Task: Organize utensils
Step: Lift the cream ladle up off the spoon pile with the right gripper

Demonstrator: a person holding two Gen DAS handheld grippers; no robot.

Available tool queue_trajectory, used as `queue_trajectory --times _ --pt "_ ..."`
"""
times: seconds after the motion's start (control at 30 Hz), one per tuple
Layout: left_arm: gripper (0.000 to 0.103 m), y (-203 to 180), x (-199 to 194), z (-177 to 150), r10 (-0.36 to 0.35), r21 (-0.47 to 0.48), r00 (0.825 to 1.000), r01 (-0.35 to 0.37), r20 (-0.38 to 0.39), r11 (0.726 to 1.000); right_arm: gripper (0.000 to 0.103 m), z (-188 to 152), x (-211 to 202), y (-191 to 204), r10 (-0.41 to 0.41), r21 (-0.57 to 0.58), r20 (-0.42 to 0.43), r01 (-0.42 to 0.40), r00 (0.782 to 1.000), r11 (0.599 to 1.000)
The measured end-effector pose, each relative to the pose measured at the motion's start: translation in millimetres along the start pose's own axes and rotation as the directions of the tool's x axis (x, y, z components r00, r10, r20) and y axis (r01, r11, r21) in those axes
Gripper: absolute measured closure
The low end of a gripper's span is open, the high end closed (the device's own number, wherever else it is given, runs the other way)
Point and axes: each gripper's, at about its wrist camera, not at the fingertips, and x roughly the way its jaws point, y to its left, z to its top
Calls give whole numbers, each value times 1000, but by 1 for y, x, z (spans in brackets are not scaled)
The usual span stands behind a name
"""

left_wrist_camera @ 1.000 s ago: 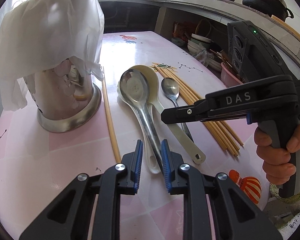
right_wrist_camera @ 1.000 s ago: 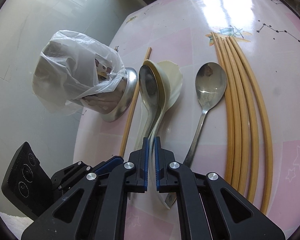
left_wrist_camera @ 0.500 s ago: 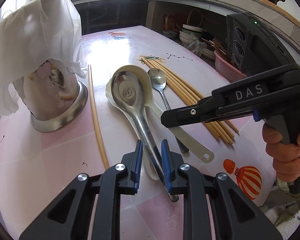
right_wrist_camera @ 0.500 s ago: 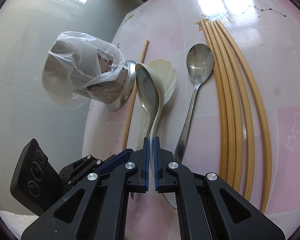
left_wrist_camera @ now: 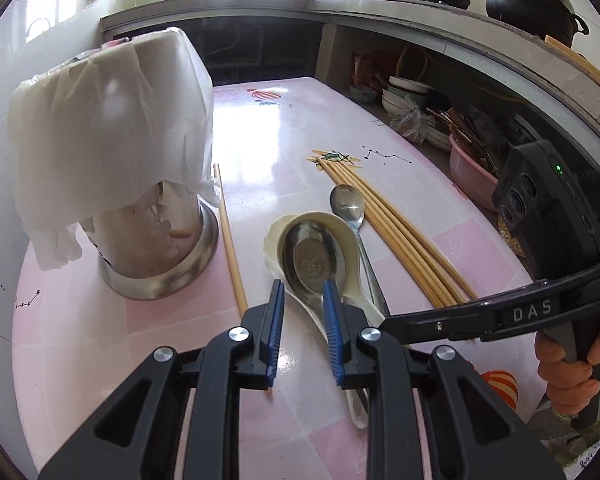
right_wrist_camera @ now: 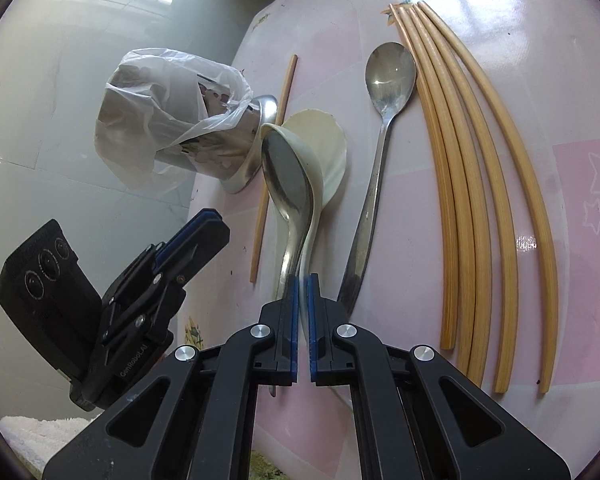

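My right hand-held gripper (right_wrist_camera: 303,280) sits at the bottom centre of its own view with its blue pads nearly together, clamped on the handle end of the cream ceramic spoon (right_wrist_camera: 320,148), which runs up the frame with the large steel spoon (right_wrist_camera: 284,176) nested in its bowl. My left hand-held gripper (left_wrist_camera: 303,292) hangs just above the same pair, its pads a little apart with nothing pressed between them; the steel spoon's handle lies below the gap.

I judge the step in hand to be separating or lifting these stacked spoons, with the bag-covered steel holder (left_wrist_camera: 156,256) at the left of the frame as the likely destination. The small steel spoon (right_wrist_camera: 384,92), the bundle of bamboo chopsticks (right_wrist_camera: 472,184) and one lone chopstick (left_wrist_camera: 230,236) lie untouched on the pink bench (left_wrist_camera: 284,132).

Next I would steady the ceramic spoon with the right and bring the left down to pinch the steel handle cleanly.
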Motion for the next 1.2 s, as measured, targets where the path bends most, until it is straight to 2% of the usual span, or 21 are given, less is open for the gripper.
queue_trajectory --times 0.07,0.17,0.27,0.43,0.7,1.0,1.2 --pt "82 1 7 1 -14 -15 1000 13 -25 1000 100 1 -4 1 6 2 -1 -6 1000 1000" --pt "82 0 12 -5 -36 -19 998 35 -48 999 100 -4 -17 -10 92 36 -6 -92 996 995" --pt "82 0 14 -12 -44 -39 997 41 -69 998 100 -4 -26 -11 123 50 -1 -123 992 991" --pt "82 5 3 -17 -48 -69 997 44 -54 997 100 -2 -40 -15 178 61 -13 -177 984 982" --pt "75 5 -9 -24 -46 -69 998 43 -38 997 100 -10 -46 -20 166 54 -12 -165 986 985" --pt "74 11 -2 -20 -9 -86 1000 7 -25 996 100 -21 -31 -25 148 74 -53 -144 988 987" --pt "74 15 6 -16 -13 -98 1000 11 -17 995 100 -19 -18 -23 145 66 -81 -140 986 988"
